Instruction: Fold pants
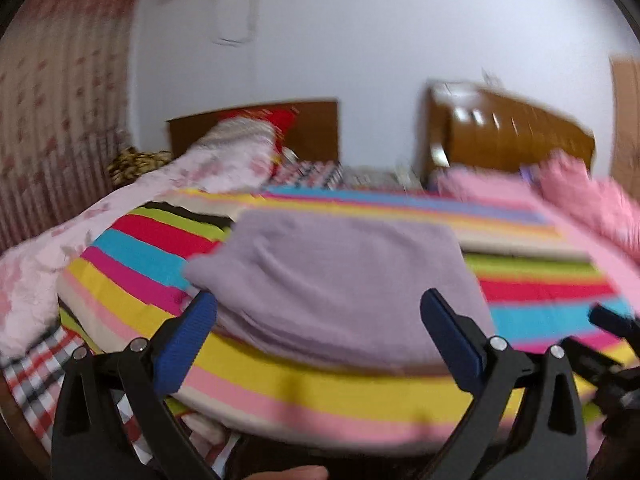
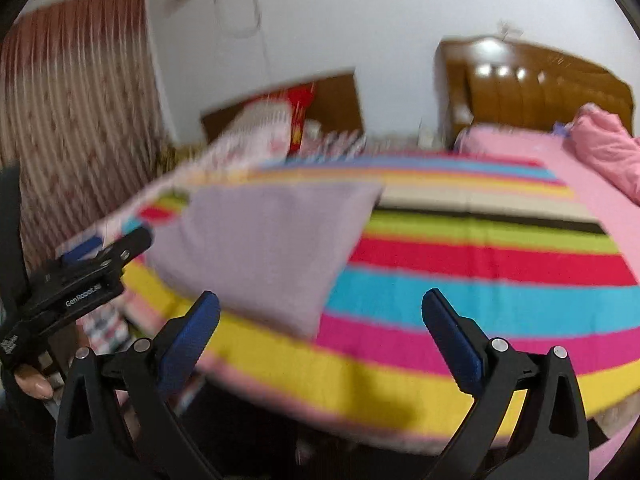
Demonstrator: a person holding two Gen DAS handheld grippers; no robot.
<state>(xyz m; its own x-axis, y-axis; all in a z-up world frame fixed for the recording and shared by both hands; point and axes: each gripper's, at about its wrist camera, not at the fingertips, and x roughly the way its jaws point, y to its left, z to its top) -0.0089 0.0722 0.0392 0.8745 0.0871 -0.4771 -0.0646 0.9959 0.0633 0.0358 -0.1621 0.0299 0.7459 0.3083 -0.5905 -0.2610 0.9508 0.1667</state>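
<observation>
The lilac pants (image 1: pixel 340 276) lie folded into a compact rectangle on the striped blanket (image 1: pixel 152 264) near the bed's front edge. My left gripper (image 1: pixel 320 312) hovers open just in front of them, nothing between its blue pads (image 1: pixel 188 340). In the right wrist view the same pants (image 2: pixel 264 248) lie left of centre. My right gripper (image 2: pixel 320 320) is open over the blanket's (image 2: pixel 480 280) front edge, to the right of the pants' near corner and holding nothing. The left gripper (image 2: pixel 104 246) shows at the far left, held by a hand (image 2: pixel 34 384). Both views are motion-blurred.
A pink floral quilt (image 1: pixel 120 208) is heaped to the left of the blanket, and pink bedding (image 2: pixel 600 152) lies at the back right. Wooden headboards (image 2: pixel 540 88) stand against the white wall. Curtains (image 2: pixel 72 120) hang at the left.
</observation>
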